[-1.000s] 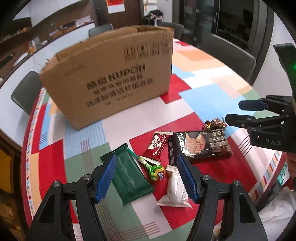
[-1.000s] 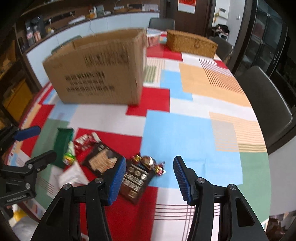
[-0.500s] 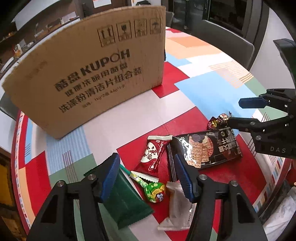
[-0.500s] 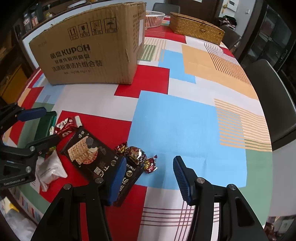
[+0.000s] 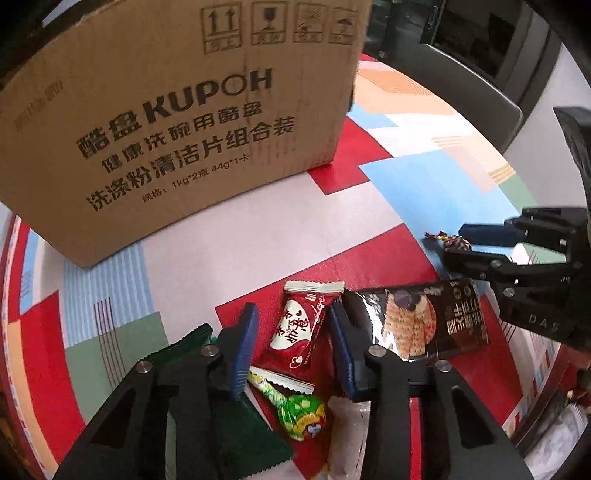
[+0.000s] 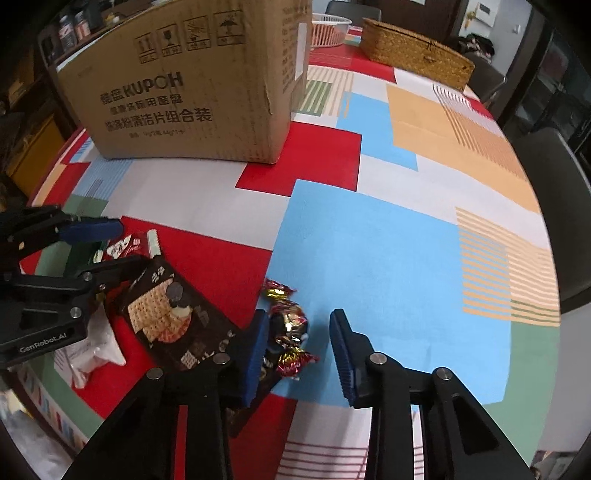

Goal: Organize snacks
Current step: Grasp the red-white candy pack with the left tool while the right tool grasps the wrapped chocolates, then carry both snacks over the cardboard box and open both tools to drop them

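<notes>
A small red snack packet (image 5: 299, 328) lies on the patchwork tablecloth (image 5: 229, 251). My left gripper (image 5: 293, 332) straddles it with its jaws closing; narrow gaps still show beside the pads. In the right wrist view, foil-wrapped candies (image 6: 291, 325) sit between the fingers of my right gripper (image 6: 299, 332), which is also closing. Its left pad touches the wrappers and its right pad stands apart. A dark cracker packet (image 5: 424, 321) lies between the two grippers. A tall cardboard box (image 5: 177, 122) stands behind the snacks.
A green lollipop (image 5: 299, 410), a dark green packet (image 5: 240, 439) and a white packet (image 5: 343, 435) lie under the left gripper. A wicker box (image 6: 413, 51) and a pale basket (image 6: 328, 29) sit at the table's far side. Dark chairs (image 6: 561, 177) ring the table.
Both grippers have come down and forward toward the snacks, and their jaws have narrowed. The left now brackets the red packet, the right the foil candies.
</notes>
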